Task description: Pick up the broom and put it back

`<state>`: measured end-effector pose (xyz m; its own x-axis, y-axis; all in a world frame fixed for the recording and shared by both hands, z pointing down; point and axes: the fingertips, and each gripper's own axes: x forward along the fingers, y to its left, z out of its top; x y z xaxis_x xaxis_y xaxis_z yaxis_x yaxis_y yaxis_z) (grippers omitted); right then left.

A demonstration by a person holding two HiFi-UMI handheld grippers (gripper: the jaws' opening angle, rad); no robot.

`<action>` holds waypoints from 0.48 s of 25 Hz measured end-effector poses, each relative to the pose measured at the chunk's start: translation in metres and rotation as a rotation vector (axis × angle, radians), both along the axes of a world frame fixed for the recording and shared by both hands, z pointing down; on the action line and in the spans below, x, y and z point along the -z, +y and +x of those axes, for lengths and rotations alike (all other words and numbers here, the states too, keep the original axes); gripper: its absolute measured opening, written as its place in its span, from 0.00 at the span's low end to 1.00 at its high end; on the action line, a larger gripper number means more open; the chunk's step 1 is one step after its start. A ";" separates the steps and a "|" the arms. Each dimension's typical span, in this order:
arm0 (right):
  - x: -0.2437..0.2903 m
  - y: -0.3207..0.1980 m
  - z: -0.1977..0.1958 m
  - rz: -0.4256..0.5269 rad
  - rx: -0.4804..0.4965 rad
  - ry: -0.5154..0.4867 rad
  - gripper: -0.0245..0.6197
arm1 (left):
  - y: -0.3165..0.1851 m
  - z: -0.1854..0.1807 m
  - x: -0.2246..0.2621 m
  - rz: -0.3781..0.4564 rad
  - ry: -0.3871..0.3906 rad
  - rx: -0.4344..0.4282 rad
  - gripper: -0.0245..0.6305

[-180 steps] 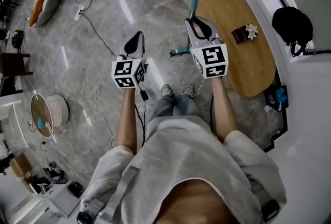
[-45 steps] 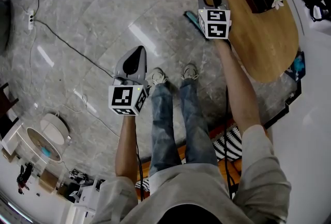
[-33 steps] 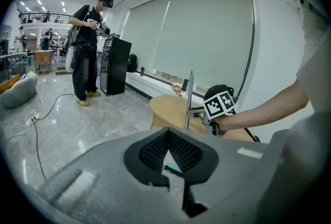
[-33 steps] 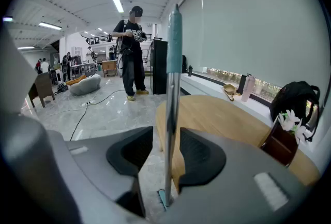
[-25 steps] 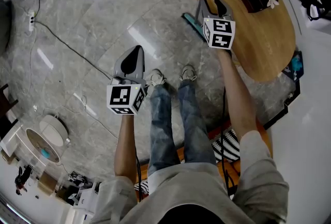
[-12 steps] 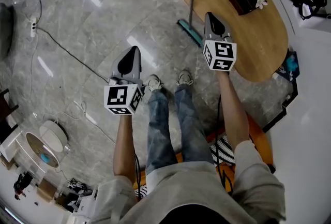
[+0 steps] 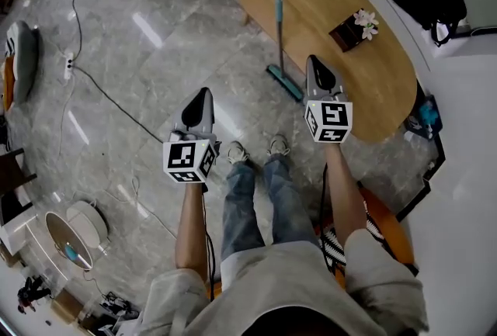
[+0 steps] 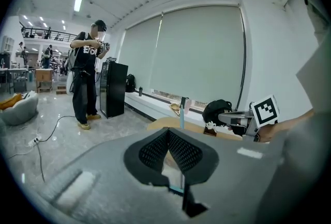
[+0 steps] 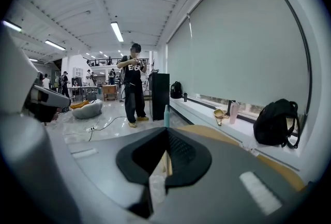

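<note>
Since the earlier frames, both grippers have lifted and drawn back toward the body, and the right one has let go of the broom.

Left gripper (image 7: 199,94): jaws pressed together, empty, above bare floor.

Broom (image 7: 279,32): stands free with its head on the floor; handle appears to lean on the edge of the wooden table (image 7: 373,78).

Right gripper (image 7: 313,63): jaws pressed together on nothing, near the broom head but apart from it.

Judgement: the put-back step looks done. The next move is only to confirm the broom stays propped; no regrasp needed.
</note>
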<state>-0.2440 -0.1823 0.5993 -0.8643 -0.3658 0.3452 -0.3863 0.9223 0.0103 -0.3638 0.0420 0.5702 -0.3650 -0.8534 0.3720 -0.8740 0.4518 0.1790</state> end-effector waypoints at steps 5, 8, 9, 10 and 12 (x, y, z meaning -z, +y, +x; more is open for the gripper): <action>0.053 0.004 -0.001 0.028 0.022 -0.018 0.04 | 0.004 -0.008 0.047 0.020 -0.030 0.021 0.04; 0.086 0.009 0.004 0.031 0.023 -0.040 0.04 | 0.007 -0.011 0.076 0.035 -0.048 0.033 0.04; 0.096 0.010 0.006 0.036 0.025 -0.045 0.04 | 0.008 -0.013 0.084 0.039 -0.056 0.036 0.04; 0.106 0.011 0.007 0.043 0.026 -0.050 0.04 | 0.009 -0.015 0.093 0.044 -0.063 0.040 0.04; 0.123 0.013 0.011 0.054 0.028 -0.057 0.04 | 0.011 -0.017 0.109 0.057 -0.074 0.053 0.04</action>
<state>-0.2330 -0.1689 0.4758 -0.8923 -0.3580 0.2751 -0.3616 0.9315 0.0393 -0.3813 0.0531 0.4616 -0.4347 -0.8515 0.2933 -0.8611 0.4883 0.1416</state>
